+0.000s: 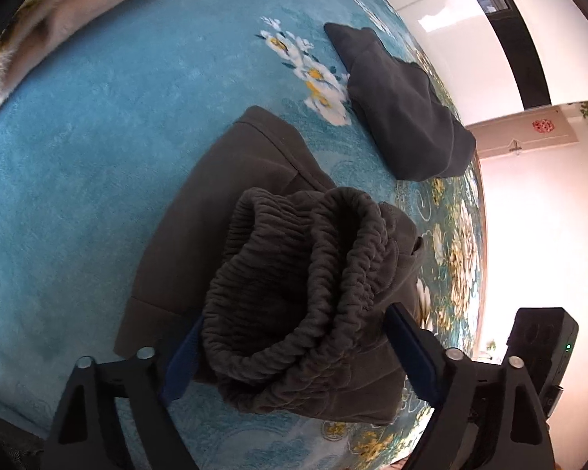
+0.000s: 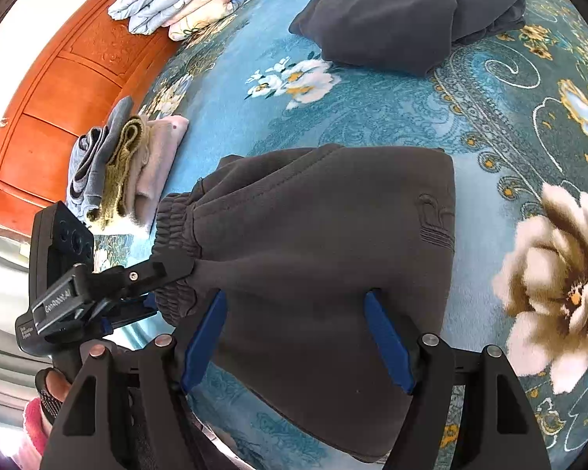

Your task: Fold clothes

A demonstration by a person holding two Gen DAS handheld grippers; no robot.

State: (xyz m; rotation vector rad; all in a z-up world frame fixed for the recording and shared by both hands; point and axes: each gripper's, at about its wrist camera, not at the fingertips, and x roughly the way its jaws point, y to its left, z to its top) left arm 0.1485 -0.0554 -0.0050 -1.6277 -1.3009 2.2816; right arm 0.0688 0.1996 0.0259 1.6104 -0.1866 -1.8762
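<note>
Two hand-held grippers worked grey sweatpants (image 2: 325, 235) on the blue floral bedspread (image 2: 372, 109): left hand-held gripper (image 2: 176, 270) pinched the soft, bulky elastic waistband (image 1: 294, 286); right hand-held gripper (image 2: 298, 337) gaped wide, gripping nothing.

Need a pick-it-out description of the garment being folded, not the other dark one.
Start at the blue floral blanket. Two dark garments lie on it; take the brown-grey sweatpants lying nearest both claws. Unlike the charcoal garment further back, it shows a gathered elastic waistband.
</note>
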